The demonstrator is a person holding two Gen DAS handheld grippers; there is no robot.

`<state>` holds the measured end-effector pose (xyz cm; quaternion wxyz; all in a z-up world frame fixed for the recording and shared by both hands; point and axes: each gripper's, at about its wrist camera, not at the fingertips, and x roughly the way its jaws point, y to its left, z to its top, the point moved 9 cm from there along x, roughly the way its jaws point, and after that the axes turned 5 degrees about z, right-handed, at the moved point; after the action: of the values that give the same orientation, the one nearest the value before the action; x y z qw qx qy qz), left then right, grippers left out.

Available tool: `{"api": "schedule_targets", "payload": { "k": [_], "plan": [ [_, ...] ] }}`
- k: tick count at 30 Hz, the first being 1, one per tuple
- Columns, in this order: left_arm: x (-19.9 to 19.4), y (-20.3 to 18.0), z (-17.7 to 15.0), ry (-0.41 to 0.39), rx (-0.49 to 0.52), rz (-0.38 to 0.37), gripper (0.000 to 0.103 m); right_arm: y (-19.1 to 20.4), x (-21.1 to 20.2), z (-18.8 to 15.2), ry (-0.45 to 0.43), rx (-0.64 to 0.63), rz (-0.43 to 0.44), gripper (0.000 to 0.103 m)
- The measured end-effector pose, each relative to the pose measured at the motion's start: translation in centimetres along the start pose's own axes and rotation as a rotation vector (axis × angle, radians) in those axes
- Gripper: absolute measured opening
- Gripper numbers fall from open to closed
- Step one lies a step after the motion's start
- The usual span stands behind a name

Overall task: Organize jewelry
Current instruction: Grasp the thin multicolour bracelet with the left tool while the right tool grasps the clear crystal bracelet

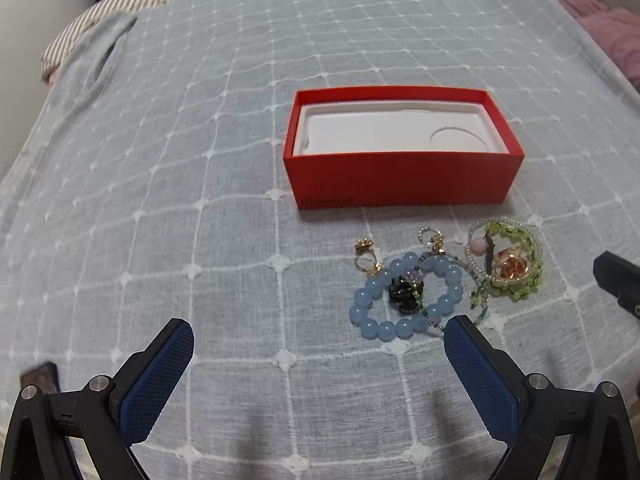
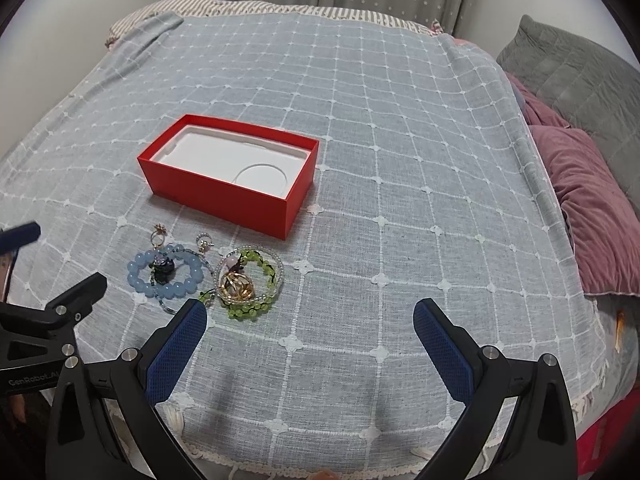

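An open red box with an empty white insert stands on the bed. In front of it lies a pile of jewelry: a blue bead bracelet with a dark charm inside it, a gold ring, and a green bead bracelet around a gold piece. My left gripper is open and empty, just short of the blue bracelet. My right gripper is open and empty, to the right of the green bracelet.
A grey-blue checked bedspread covers the bed. Pink and grey pillows lie at the right edge. A striped sheet shows at the far edge. The bed's fringed front edge is close below my right gripper.
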<state>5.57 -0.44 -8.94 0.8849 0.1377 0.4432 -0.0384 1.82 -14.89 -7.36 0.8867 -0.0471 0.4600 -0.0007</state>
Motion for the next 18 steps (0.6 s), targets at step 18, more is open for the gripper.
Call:
{"api": "schedule_targets", "payload": {
  "k": [18],
  "plan": [
    [3.2, -3.1, -1.4, 0.151, 0.144, -0.245, 0.067, 0.1, 2.0, 2.1, 0.135, -0.033, 0.192, 0.103]
  ]
}}
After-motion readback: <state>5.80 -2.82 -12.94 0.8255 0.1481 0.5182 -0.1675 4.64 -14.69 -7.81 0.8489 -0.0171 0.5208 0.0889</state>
